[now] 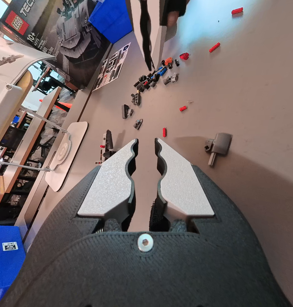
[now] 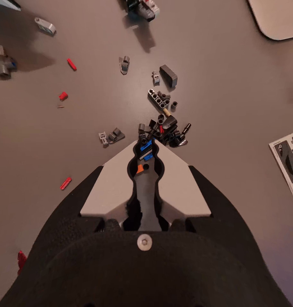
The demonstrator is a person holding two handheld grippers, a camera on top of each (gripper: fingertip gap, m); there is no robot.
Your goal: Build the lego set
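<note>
While the left tongs [image 1: 146, 141] hover over the grey surface [image 1: 242, 99] with their jaws apart and nothing between them, the right tongs [image 2: 145, 142] are lowered over the main heap of lego pieces [image 2: 164, 131], jaws narrowed to a small gap around blue pieces [image 2: 146, 147]; whether these are actually gripped cannot be told. Red pins [image 2: 71, 64] lie scattered well apart from the heap. A grey elbow piece [image 1: 217, 146] rests to the right of the left tongs, and a partly built black assembly [image 1: 108, 146] just to their left. The set's box [image 1: 51, 41] and a sticker sheet [image 1: 112, 66] lie at the surface's far edge.
</note>
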